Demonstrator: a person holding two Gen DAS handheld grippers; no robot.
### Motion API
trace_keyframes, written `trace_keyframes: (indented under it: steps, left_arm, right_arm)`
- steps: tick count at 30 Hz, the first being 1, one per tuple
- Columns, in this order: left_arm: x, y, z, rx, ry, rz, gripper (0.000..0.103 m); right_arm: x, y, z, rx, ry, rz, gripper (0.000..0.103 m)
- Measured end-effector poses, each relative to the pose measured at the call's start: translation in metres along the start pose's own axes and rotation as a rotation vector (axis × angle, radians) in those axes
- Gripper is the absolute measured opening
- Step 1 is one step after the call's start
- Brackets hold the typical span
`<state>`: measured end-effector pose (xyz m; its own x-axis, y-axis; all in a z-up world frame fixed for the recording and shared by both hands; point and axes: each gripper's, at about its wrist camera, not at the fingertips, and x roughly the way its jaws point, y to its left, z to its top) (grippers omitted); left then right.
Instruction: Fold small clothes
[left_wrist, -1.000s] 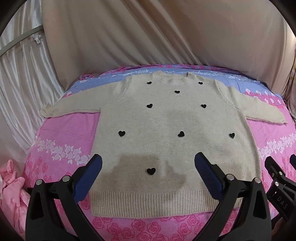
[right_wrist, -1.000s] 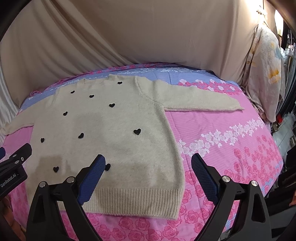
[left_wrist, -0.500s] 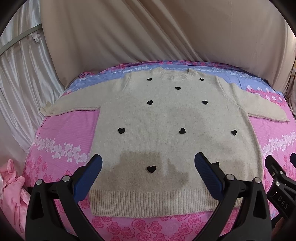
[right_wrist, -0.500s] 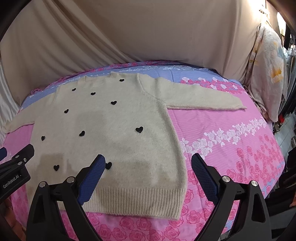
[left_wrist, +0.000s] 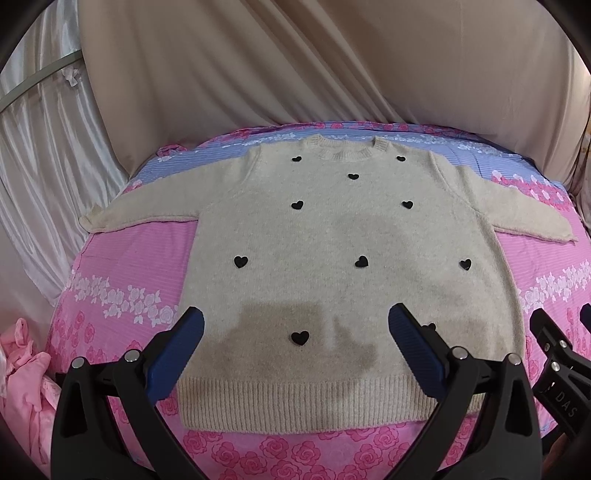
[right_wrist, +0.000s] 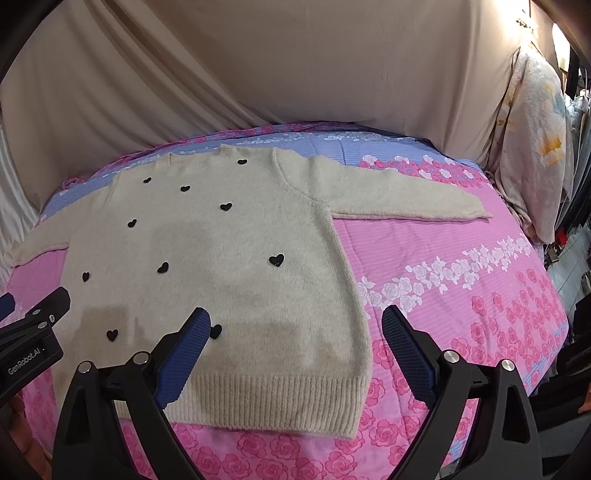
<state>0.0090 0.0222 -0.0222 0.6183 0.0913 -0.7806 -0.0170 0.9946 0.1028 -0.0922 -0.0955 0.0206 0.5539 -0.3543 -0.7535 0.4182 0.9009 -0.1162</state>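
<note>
1. Far left, a heap of pink clothing is seen bunched off the edge of the bed, apparently set aside so the floral cover is left free for folding.
2. The sweater, cream with black hearts, is laid flat and face up on the bed, collar at the far end and ribbed hem nearest the cameras; no fold is yet made, so the task is judged to be at its very start.
3. Its left sleeve is stretched straight out to the side, a layout that leaves the cuff easy to pinch and carry inward.
4. The left hand-held gripper is held above the hem with its blue pads wide apart and nothing between them; a shadow is cast on the knit beneath, so no contact is judged.
5. The right hand-held gripper is likewise spread and empty, poised over the sweater's right hem corner, which is straddled in view.
6. The right sleeve is spread out toward a pale pillow propped at the bed's right edge.
7. A sleeve or a hem corner is judged the likely first grasp; soft knit can be expected to sag and drag.
</note>
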Motion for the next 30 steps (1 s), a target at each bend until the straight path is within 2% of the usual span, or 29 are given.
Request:
trace_keyframes:
  steps: [23,27,30]
  left_arm:
    - [0.011,-0.005,0.004,-0.01,0.029,0.004,0.098]
    - [0.018,-0.002,0.009,-0.034,0.061,-0.033,0.098]
    - [0.024,0.0,0.012,-0.073,0.087,-0.053,0.098]
  right_arm:
    - [0.01,0.002,0.004,-0.009,0.005,0.001,0.092]
    - [0.029,-0.022,0.014,0.033,0.025,0.015,0.092]
    - [0.058,-0.068,0.028,0.113,0.028,-0.042,0.092]
